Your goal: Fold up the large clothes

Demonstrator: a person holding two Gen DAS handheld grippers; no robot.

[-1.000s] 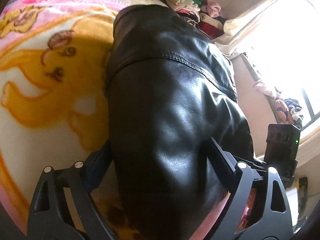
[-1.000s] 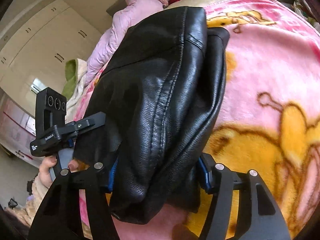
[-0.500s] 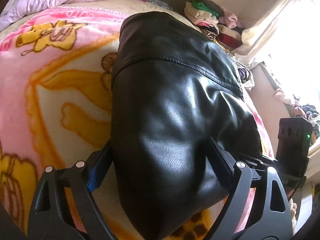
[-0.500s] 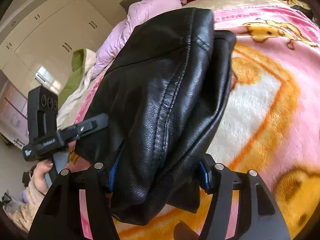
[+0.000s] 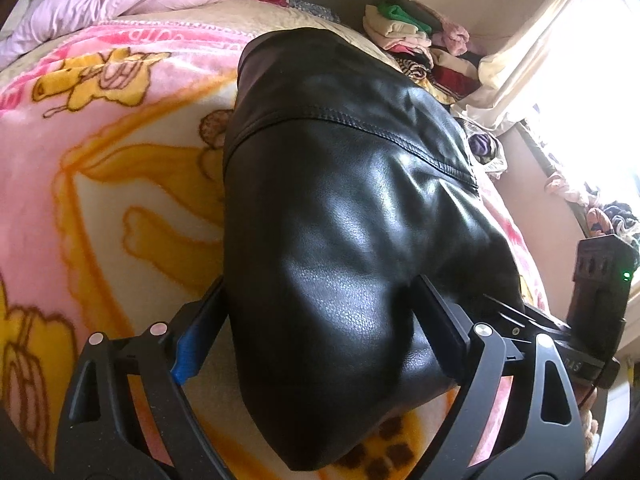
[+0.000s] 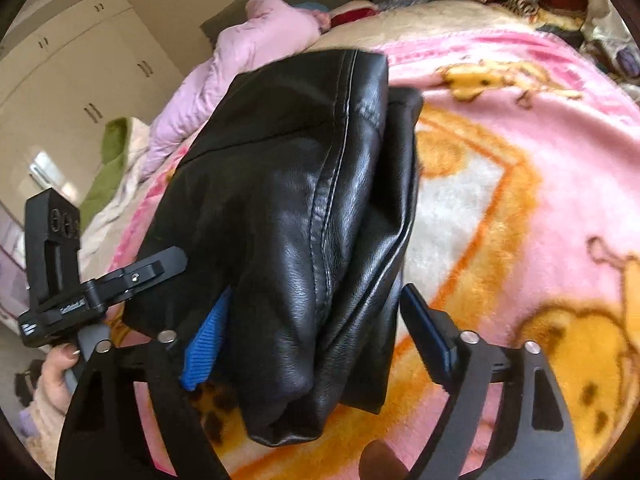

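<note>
Left wrist view: black leather jacket [image 5: 340, 240] lies folded into a thick bundle on the pink blanket [image 5: 80, 168], filling the centre of the frame
Left gripper [image 5: 320, 328]: jaws wide apart, straddling the bundle's near end, probably to steady it; whether the pads press the leather is unclear

Right wrist view: jacket [image 6: 304, 216] runs from upper centre to lower centre
Right gripper [image 6: 316, 332]: jaws opening around the folded edge, right pad clear of the leather, likely letting go
</note>
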